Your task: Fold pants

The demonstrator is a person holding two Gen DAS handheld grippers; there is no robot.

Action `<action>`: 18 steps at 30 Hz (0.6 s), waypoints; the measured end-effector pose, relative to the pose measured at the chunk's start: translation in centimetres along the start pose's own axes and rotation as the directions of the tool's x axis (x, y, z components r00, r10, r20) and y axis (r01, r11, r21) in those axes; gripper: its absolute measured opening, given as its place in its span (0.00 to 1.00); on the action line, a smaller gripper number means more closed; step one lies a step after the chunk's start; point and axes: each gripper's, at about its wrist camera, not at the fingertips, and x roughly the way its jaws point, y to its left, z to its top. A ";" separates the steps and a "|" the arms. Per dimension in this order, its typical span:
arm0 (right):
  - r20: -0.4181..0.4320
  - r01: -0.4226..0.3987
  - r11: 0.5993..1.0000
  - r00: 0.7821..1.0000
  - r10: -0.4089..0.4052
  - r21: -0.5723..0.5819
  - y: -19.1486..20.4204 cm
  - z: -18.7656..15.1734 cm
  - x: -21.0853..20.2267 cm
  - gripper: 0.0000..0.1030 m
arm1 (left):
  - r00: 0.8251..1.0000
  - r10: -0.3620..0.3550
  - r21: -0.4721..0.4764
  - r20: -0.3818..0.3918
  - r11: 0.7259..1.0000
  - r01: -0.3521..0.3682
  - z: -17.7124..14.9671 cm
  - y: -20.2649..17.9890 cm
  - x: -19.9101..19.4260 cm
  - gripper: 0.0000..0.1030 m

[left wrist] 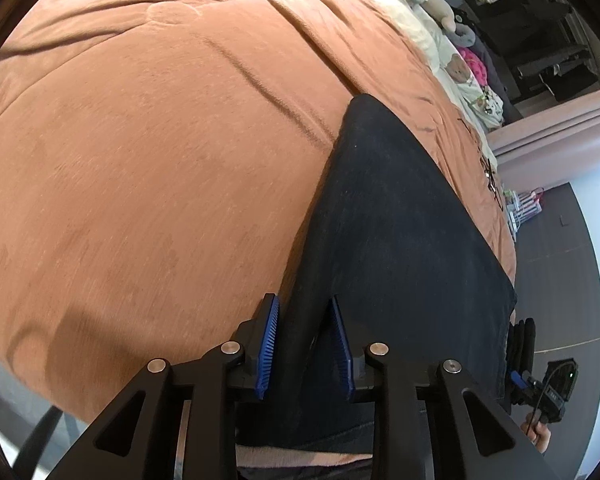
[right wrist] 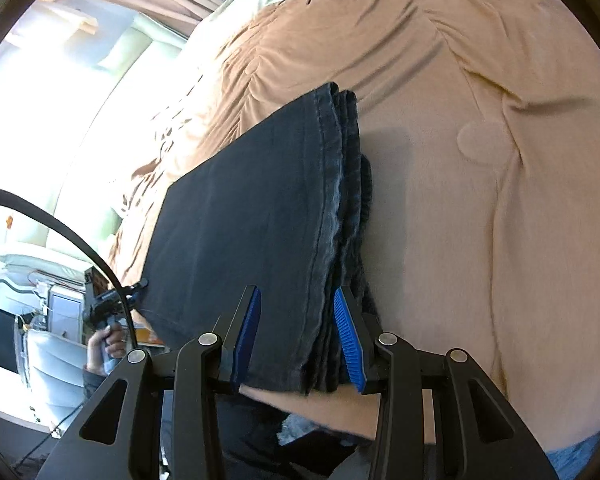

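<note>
Black pants (left wrist: 388,240), folded into a long flat stack, lie on the orange bedspread (left wrist: 160,160). My left gripper (left wrist: 304,346) straddles the stack's near folded edge; its blue pads stand apart and clear of the cloth, so it is open. In the right wrist view the pants (right wrist: 252,220) show several stacked layer edges. My right gripper (right wrist: 298,340) is shut on that thick stack near its end, one pad on the top face and one against the underside. A hand (left wrist: 538,436) holds the right tool at the stack's far corner.
Cream pillows and stuffed toys (left wrist: 432,4) sit at the head of the bed. Grey floor (left wrist: 560,240) runs along the bed's edge. A black cable (right wrist: 60,224) arcs at the left of the right wrist view, with a bright window and furniture (right wrist: 40,312) behind.
</note>
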 end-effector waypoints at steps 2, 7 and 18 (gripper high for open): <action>-0.010 -0.008 1.000 1.000 0.008 0.013 -0.2 -0.6 0.2 0.47 | 1.000 0.005 -0.005 0.007 1.000 -0.005 -0.3 0.0 -0.3 0.31; -0.028 -0.035 0.998 0.999 0.036 0.049 -1.0 -2.2 1.0 0.52 | 1.000 0.010 -0.024 0.021 1.000 -0.010 -1.0 0.5 -0.8 0.33; -0.050 -0.084 0.989 0.995 0.091 0.124 -2.2 -2.8 3.6 0.52 | 0.999 0.016 -0.043 0.038 0.999 -0.014 -1.5 0.7 -1.1 0.33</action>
